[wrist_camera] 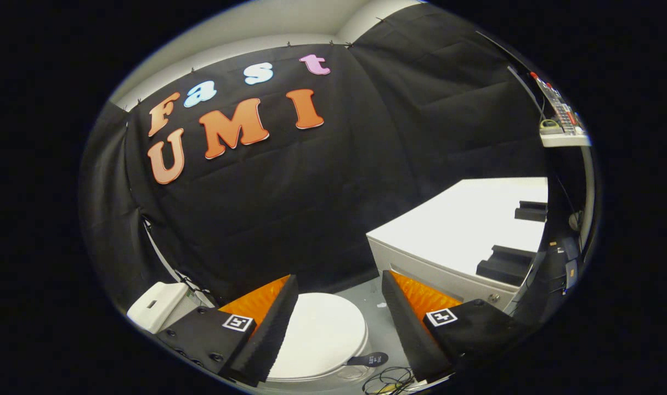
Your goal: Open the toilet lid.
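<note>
A white toilet stands on the floor below me, its lid (320,334) down flat over the bowl. Its white tank (159,307) shows beyond my left finger (267,329). My gripper (339,285) hangs open well above the lid, with a wide gap between the two fingers and nothing held. The lid's front edge lies between the fingers, nearer the left one. My right finger (407,323) is over the grey floor beside the toilet.
A white table (465,225) stands to the right of the toilet with two dark blocks (506,263) on it. A small dark tag (369,359) and a coil of cable (388,379) lie on the floor by the bowl. A shelf (564,137) sits high at the right.
</note>
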